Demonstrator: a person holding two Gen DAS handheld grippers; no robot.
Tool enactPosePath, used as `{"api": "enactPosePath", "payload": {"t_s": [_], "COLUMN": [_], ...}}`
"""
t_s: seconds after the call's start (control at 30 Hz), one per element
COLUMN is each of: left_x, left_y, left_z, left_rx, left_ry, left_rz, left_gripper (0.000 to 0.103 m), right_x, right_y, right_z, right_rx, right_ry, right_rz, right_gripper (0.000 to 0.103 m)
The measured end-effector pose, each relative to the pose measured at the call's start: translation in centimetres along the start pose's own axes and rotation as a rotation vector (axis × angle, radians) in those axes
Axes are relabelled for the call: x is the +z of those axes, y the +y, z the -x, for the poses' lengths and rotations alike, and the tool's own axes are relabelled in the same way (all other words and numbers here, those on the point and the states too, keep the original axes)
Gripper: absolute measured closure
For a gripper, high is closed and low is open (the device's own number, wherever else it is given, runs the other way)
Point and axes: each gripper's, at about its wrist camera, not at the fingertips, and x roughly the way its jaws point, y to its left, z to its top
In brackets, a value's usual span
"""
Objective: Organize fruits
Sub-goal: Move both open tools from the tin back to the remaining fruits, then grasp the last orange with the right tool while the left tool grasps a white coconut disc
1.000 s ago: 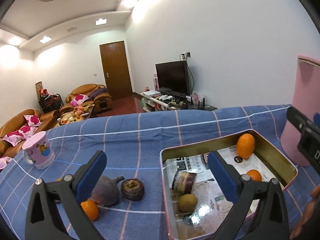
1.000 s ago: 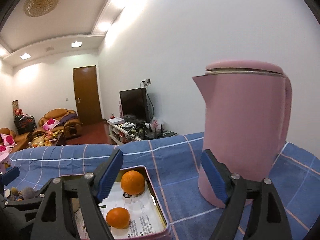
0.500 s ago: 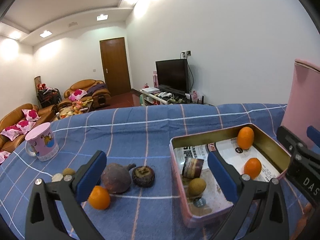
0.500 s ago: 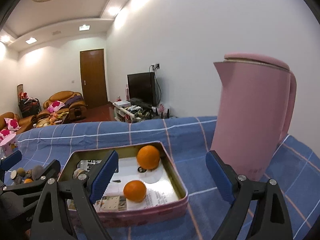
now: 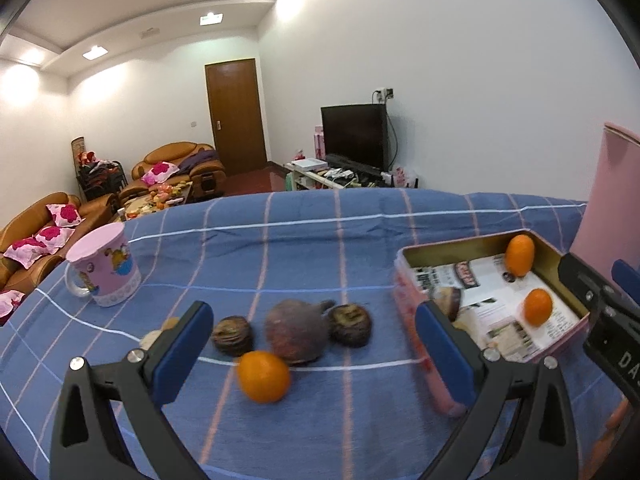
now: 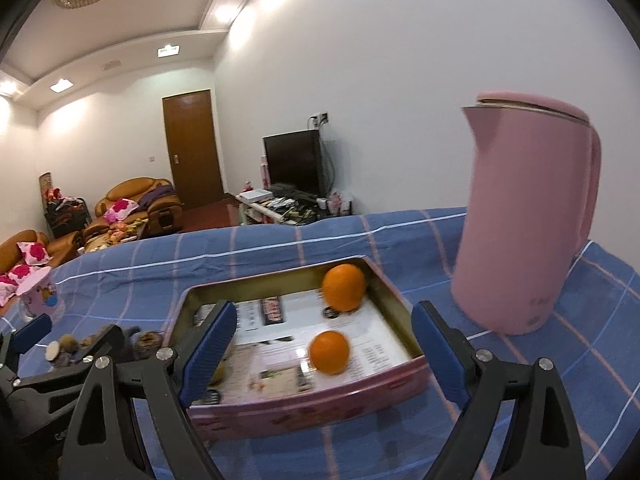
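We are holding the left gripper spread wide over a loose orange lying on the blue checked tabletop beside three dark fruits. We are hovering the right gripper, also spread and gripping nothing, above the pink tin, where two oranges are sitting on paper near the pink kettle.

White-walled living room: brown door, television, orange sofas, ceiling lights.
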Motion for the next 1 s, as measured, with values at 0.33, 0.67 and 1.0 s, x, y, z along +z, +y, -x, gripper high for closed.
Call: {"api": "enactPosePath", "payload": {"t_s": [0.33,0.67,1.0], "left_x": [-0.6,-1.0,-0.7], "left_y": [6.2,14.2,21.4], "left_z": [-1.1,-3.3,-4.2], "left_rx": [0.032,0.078,0.044], "left_ry": [0.062,0.149,0.191], "left_rz": [0.032,0.059,0.215], "left_gripper": [0.000,0.000,0.000], "right_x": [-0.9,-1.8,-3.9], "right_y": [5.1,10.4,18.1], "right_z": [0.2,-0.7,-3.5], "right_rx": [0.092,0.199,0.358], "right_ry": [0.029,0.094,0.326], "right_rz": [0.045,0.114,0.211], "right_gripper": [0.013,0.013,0.036]}}
